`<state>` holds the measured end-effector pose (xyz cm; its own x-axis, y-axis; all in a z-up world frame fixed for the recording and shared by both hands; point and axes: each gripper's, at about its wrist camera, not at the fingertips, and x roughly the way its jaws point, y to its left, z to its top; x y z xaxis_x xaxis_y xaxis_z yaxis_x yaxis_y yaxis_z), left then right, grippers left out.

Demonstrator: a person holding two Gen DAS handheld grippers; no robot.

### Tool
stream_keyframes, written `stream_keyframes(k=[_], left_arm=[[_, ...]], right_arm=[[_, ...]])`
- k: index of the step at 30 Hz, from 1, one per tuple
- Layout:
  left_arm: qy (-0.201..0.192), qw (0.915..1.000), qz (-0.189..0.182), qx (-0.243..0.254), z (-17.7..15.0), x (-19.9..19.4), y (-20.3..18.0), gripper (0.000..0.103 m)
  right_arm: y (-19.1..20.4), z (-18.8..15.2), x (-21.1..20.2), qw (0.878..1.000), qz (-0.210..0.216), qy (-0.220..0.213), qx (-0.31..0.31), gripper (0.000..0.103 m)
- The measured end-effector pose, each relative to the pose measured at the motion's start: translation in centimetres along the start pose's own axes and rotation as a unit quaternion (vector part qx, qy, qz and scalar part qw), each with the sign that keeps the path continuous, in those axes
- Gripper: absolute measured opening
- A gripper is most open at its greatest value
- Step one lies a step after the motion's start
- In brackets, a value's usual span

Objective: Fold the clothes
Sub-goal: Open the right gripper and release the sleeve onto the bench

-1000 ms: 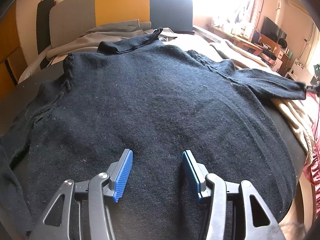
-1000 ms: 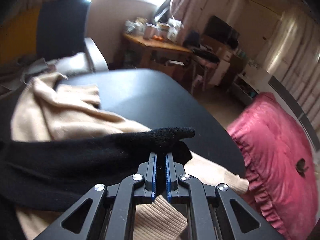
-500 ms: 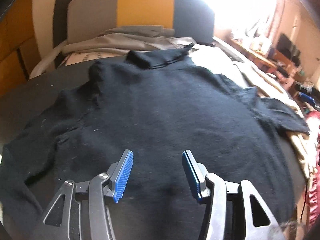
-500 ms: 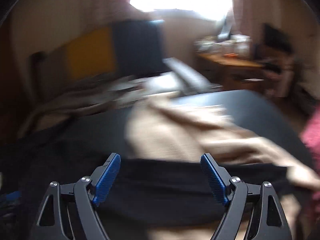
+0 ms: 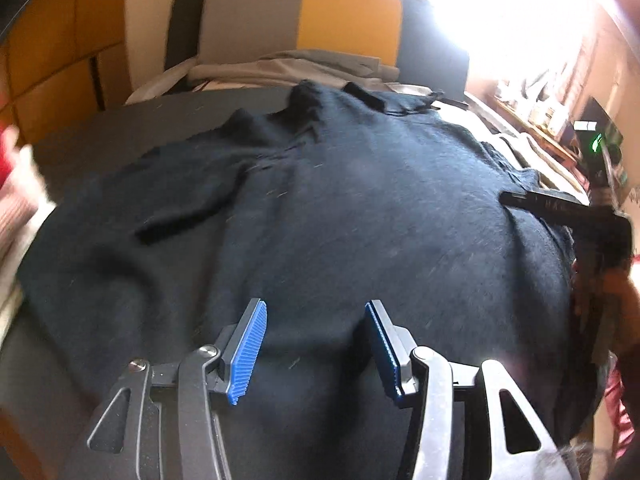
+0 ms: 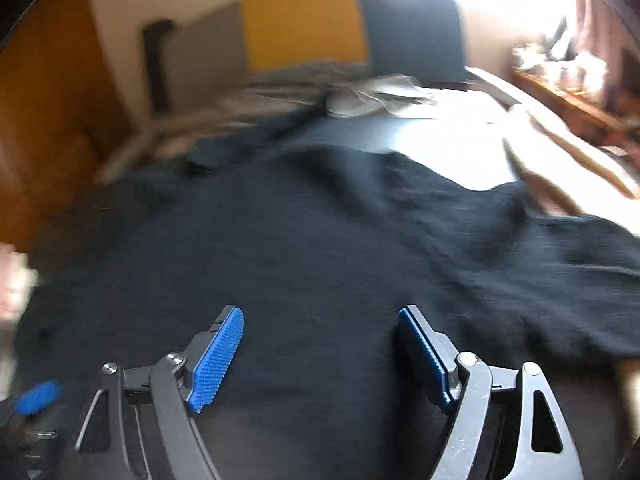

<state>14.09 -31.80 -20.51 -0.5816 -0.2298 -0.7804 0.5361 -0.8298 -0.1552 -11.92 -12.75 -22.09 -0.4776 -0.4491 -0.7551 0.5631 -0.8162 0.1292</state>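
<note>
Left wrist view: left hand-held gripper [image 5: 316, 346], jaws apart and empty, hovers over the near hem of a black sweater [image 5: 340, 208] spread flat on the dark counter [image 5: 92, 136], ready for folding. Right wrist view: right hand-held gripper [image 6: 320, 354], jaws wide and empty, hangs above the sweater's body, its sleeve [image 6: 568, 256] lying right.

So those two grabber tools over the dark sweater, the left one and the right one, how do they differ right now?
The right gripper's jaws stand wider apart than the left gripper's. The left gripper sits over the middle of the dark sweater's lower part, while the right gripper seems nearer its sleeve side. Both have blue pads, grip nothing, and angle down at it.
</note>
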Motion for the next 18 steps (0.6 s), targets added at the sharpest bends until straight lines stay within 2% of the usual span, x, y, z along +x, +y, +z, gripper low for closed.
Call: stream_keyframes(k=[2, 4, 6, 9, 12, 16, 18], left_arm=[[-0.004, 0.9989, 0.015, -0.045, -0.9, -1.9, 2.8, 0.052], [-0.018, 0.9957, 0.036, -0.083, -2.0, -3.8, 5.6, 0.05], [-0.029, 0.994, 0.05, -0.093, -3.1, -5.7, 7.5, 0.05], [-0.035, 0.9955, 0.076, -0.043, -4.5, -7.4, 8.2, 0.052], [-0.018, 0.9953, 0.093, 0.02, -5.1, -7.4, 7.5, 0.053], [-0.02, 0.9946, 0.082, 0.06, -5.0, -7.3, 6.5, 0.053], [-0.017, 0.9914, 0.09, 0.093, -4.8, -6.6, 5.7, 0.053]], right_arm=[[-0.9, -0.1, 0.2, 1.0, -0.001, 0.006, -0.004, 0.082], [-1.0, -0.3, 0.4, 1.0, 0.005, 0.009, -0.012, 0.089], [-0.2, -0.2, 0.7, 1.0, -0.001, 0.014, -0.027, 0.095], [0.9, 0.0, 1.0, 0.999, -0.007, 0.021, -0.044, 0.101], [0.7, 0.1, 0.8, 0.999, -0.002, 0.02, -0.04, 0.101], [0.9, 0.0, 0.7, 0.999, -0.006, 0.021, -0.04, 0.103], [0.8, 0.0, 0.7, 0.999, -0.007, 0.021, -0.04, 0.103]])
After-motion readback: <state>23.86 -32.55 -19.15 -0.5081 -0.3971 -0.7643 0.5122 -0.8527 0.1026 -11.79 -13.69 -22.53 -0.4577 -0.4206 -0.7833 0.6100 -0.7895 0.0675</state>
